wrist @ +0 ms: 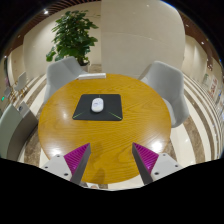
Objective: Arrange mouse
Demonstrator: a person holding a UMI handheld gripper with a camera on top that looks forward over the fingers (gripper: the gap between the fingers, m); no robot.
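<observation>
A white mouse (97,103) lies on a dark rectangular mouse mat (98,107) near the far side of a round wooden table (110,135). My gripper (112,160) is well short of them, over the table's near part. Its two fingers (75,158) stand wide apart with magenta pads facing inward, and nothing is between them. The mouse and mat are beyond the fingers, slightly to the left.
Two white chairs stand at the table's far side, one at the left (63,73) and one at the right (165,82). A green potted plant (73,35) stands behind the left chair. A pale wall rises behind.
</observation>
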